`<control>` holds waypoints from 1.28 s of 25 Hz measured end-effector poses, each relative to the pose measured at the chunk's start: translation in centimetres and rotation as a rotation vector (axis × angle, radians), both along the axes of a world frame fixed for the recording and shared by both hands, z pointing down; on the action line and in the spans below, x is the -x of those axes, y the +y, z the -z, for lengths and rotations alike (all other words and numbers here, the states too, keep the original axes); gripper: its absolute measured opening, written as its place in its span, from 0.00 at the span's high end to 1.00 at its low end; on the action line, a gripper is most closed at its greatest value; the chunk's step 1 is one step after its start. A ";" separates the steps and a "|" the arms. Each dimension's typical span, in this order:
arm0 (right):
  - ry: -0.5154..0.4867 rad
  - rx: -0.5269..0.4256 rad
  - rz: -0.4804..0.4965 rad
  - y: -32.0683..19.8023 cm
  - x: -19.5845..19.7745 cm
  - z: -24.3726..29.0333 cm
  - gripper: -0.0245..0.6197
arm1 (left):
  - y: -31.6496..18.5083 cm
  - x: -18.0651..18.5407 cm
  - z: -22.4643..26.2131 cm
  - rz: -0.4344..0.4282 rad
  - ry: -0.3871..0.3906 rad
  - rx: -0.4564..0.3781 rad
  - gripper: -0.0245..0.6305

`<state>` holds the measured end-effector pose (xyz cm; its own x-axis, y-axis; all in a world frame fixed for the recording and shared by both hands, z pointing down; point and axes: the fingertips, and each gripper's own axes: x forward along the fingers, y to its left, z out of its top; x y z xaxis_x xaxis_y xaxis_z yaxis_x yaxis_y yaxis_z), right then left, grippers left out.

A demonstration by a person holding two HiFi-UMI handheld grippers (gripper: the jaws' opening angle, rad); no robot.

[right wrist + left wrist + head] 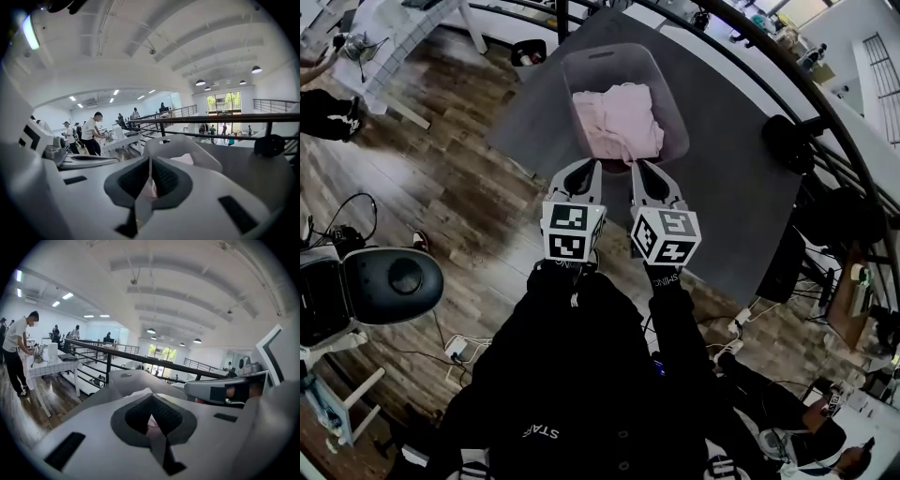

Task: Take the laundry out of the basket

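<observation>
A grey plastic basket stands on a dark grey table, and crumpled pale pink laundry fills its near half. Both grippers hover side by side just short of the basket's near rim. The left gripper has its jaws together and nothing visibly between them. The right gripper is also shut, its tip by a fold of laundry hanging over the rim. The left gripper view shows the basket beyond the closed left gripper. The right gripper view shows the basket past the closed right gripper.
A black railing curves behind and to the right of the table. A black round object sits at the table's right edge. A black stool and cables lie on the wooden floor at left. A person stands at a white table far left.
</observation>
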<state>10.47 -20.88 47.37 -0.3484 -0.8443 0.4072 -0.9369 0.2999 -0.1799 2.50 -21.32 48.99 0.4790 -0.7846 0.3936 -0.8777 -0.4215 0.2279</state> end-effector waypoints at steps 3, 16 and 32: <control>-0.002 0.024 -0.005 -2.3 0.0 -0.9 0.94 | -1.7 0.1 -1.2 -0.002 -0.002 0.030 0.96; -0.004 0.085 -0.033 -14.5 0.1 -3.9 0.93 | -11.6 0.9 -4.3 0.015 0.006 0.102 0.96; 0.117 0.477 -0.034 -21.6 -3.3 -17.2 0.54 | -18.1 2.5 -8.2 0.027 -0.004 0.203 0.96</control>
